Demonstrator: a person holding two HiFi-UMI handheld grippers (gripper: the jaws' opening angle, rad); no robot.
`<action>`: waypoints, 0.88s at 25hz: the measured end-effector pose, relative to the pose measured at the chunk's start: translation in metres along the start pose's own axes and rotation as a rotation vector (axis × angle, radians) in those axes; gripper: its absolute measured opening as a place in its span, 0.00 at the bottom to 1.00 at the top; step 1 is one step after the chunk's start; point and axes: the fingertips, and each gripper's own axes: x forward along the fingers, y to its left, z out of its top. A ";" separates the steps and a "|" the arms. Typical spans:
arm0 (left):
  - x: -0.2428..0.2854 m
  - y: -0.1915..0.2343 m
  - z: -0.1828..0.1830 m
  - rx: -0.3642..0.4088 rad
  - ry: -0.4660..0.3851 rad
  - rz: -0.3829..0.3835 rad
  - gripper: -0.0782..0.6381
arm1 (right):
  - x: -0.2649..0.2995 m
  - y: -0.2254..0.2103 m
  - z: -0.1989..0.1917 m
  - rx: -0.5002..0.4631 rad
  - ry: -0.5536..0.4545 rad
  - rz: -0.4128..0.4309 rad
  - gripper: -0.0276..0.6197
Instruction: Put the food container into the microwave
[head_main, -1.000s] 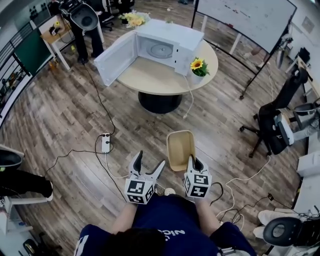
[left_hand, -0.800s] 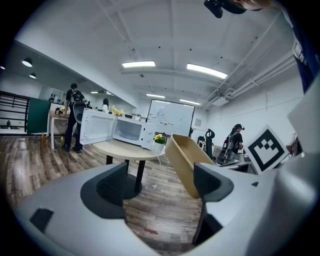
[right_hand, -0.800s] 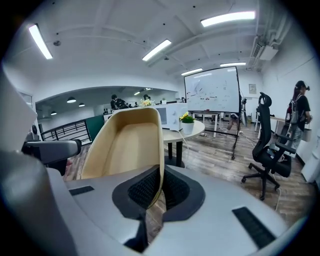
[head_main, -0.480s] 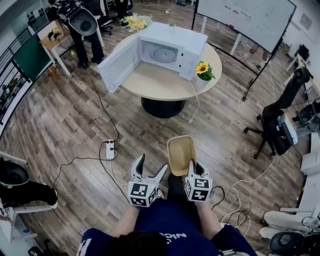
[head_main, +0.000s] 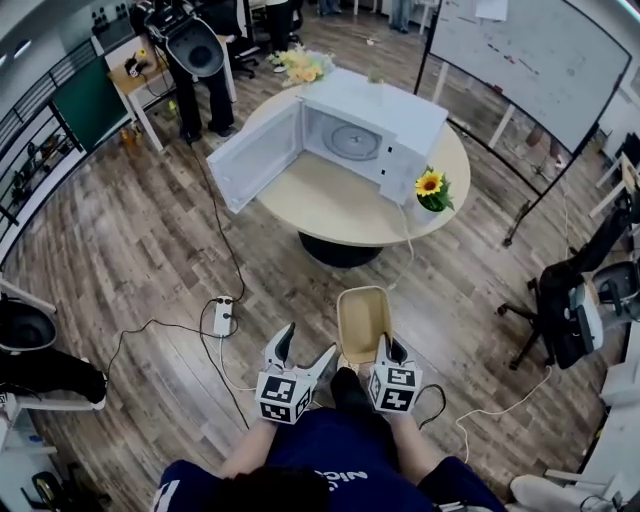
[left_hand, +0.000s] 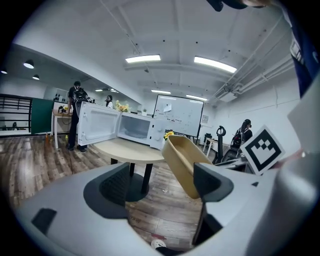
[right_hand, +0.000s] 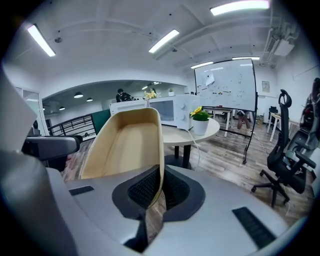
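A tan, empty food container (head_main: 362, 315) is held out in front of the person, its right rim pinched by my right gripper (head_main: 388, 349), which is shut on it. In the right gripper view the container (right_hand: 127, 145) fills the left centre, its wall clamped between the jaws. My left gripper (head_main: 303, 346) hovers open just left of it, holding nothing; the container (left_hand: 184, 162) shows past its right jaw. The white microwave (head_main: 372, 140) stands on a round table (head_main: 340, 200) ahead, its door (head_main: 256, 155) swung wide open to the left and its cavity empty.
A potted sunflower (head_main: 431, 187) stands on the table right of the microwave. A power strip (head_main: 223, 315) and cables lie on the wooden floor to the left. An office chair (head_main: 580, 310) is at the right, a whiteboard (head_main: 530, 60) behind the table. People stand far back.
The person has walked toward the table; the microwave and table sit closer and lower in view. The right gripper keeps its hold on the container and the left stays open beside it.
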 end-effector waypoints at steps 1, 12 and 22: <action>0.010 0.004 0.005 -0.005 -0.001 0.012 0.67 | 0.011 -0.004 0.009 -0.009 -0.001 0.011 0.07; 0.108 0.038 0.044 -0.071 -0.022 0.151 0.67 | 0.110 -0.044 0.091 -0.099 -0.010 0.138 0.07; 0.160 0.037 0.057 -0.098 -0.030 0.175 0.67 | 0.148 -0.084 0.115 -0.093 0.006 0.124 0.07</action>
